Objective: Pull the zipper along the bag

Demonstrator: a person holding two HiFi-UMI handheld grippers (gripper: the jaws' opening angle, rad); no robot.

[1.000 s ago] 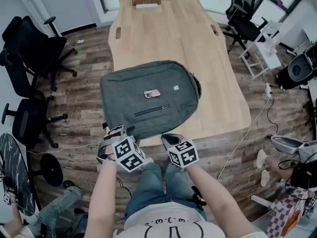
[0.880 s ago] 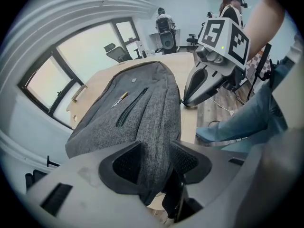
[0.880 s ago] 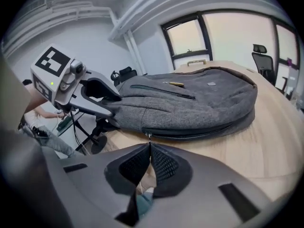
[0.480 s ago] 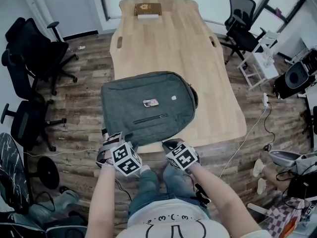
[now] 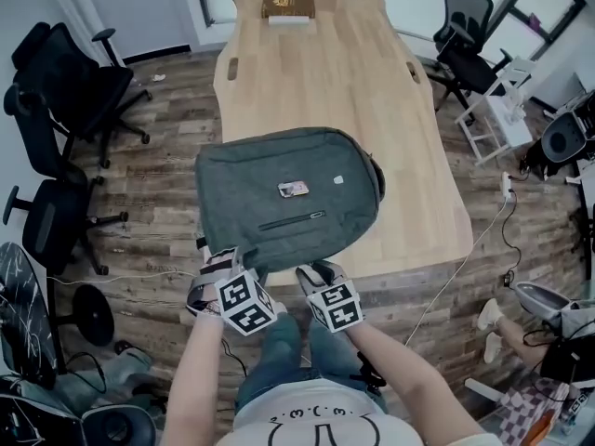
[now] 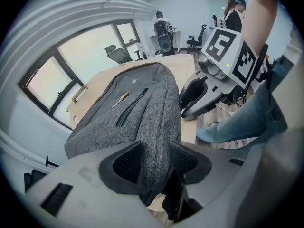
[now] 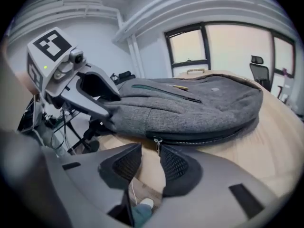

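**Right jaws let go at the zipper pull**

The grey bag point(image 5: 279, 189) lies flat on the near end of the wooden table point(image 5: 325, 72), front pocket up, with its near left corner hanging over the table edge.

The left gripper point(image 6: 154, 158) is clamped on that corner – grey fabric fills the gap between its pads and touches both.

The right gripper point(image 7: 147, 163) sits just beside it at the bag's near edge. Its jaws have just been opening and now stand wide apart, with nothing pressed between the pads. The small metal zipper pull point(image 7: 156, 144) hangs at the tips, in the gap between them, and neither pad presses on it. From the pull, the zipper point(image 7: 209, 139) runs away along the bag's side, its teeth closed as far as the right gripper view shows.

A brown book point(image 5: 288, 6) lies at the table's far end, well apart from the bag.
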